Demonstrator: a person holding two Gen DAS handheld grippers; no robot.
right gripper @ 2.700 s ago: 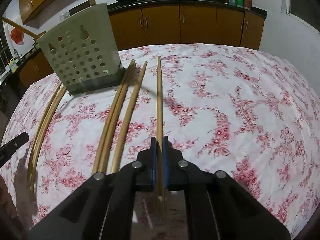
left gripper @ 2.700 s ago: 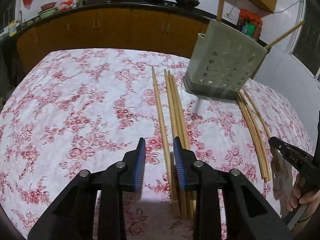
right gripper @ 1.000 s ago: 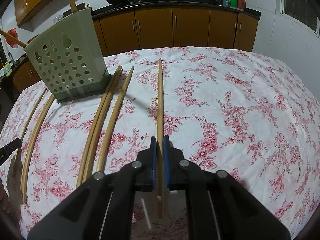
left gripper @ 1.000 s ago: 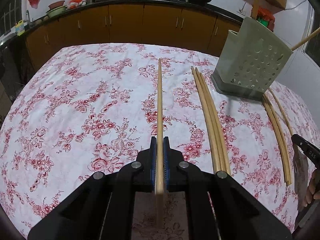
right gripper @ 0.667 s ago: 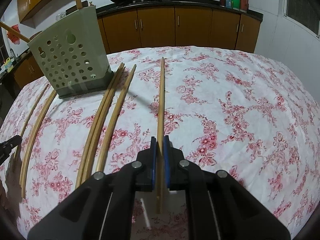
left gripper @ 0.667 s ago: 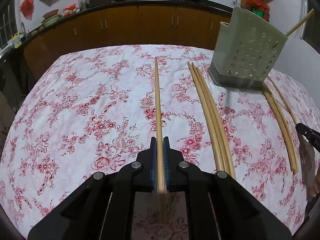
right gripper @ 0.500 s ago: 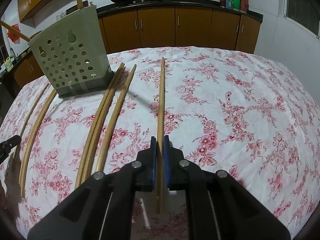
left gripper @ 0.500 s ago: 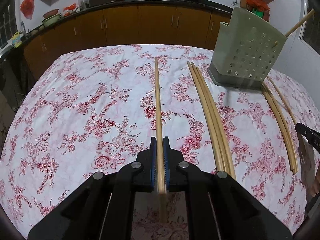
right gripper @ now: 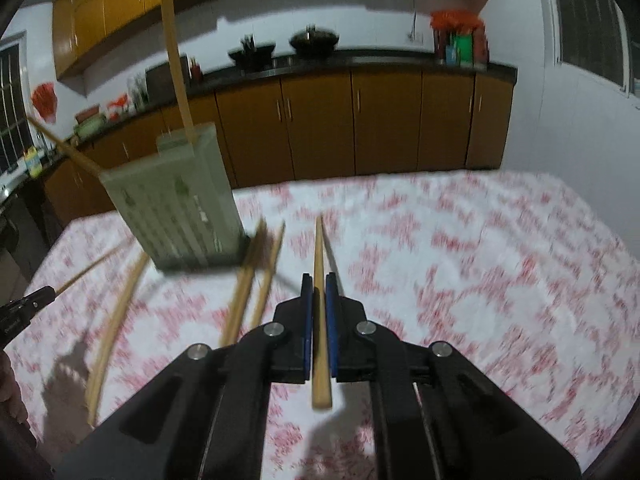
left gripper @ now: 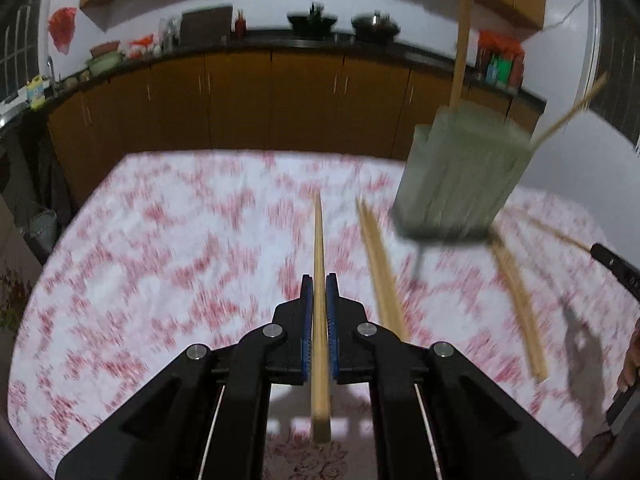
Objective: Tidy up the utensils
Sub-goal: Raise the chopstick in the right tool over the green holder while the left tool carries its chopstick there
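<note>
Holding one chopstick apiece, both grippers are engaged in the loading step. The left gripper [left gripper: 319,300] has its fingers clenched on a chopstick [left gripper: 319,248] that runs forward along the finger axis, its near end protruding behind the pads. The right gripper [right gripper: 319,300] is in the same condition: fingers closed on a second chopstick [right gripper: 319,252], near end visible below the pads. Both views are motion-blurred, so fine detail on the counter cannot be read.

Status of the work:

1. Done. The green perforated holder [left gripper: 460,180] stands on the floral cloth [left gripper: 180,260] covering the counter. Two chopsticks already stand in it: one near upright [left gripper: 460,48], one leaning outward [left gripper: 572,108]. The right wrist view confirms both, the upright one at [right gripper: 176,60].

2. In hand. Two chopsticks, one per gripper. They appear lifted clear of the cloth, but the blur prevents a firm reading.

3. Remaining. Loose chopsticks lie on the cloth on both sides of the holder. One group [left gripper: 380,272] lies between the left gripper and the holder; in the right wrist view it shows as sticks [right gripper: 250,284] just beside the holder base. A second group [left gripper: 516,292] lies on the far side of the holder. An exact count cannot be made.

Assessment: the task is judged to be in its early to middle portion. More chopsticks lie on the cloth than stand in the holder. The two gripped chopsticks need to be delivered into the holder opening, after which the loose groups remain to be collected.
</note>
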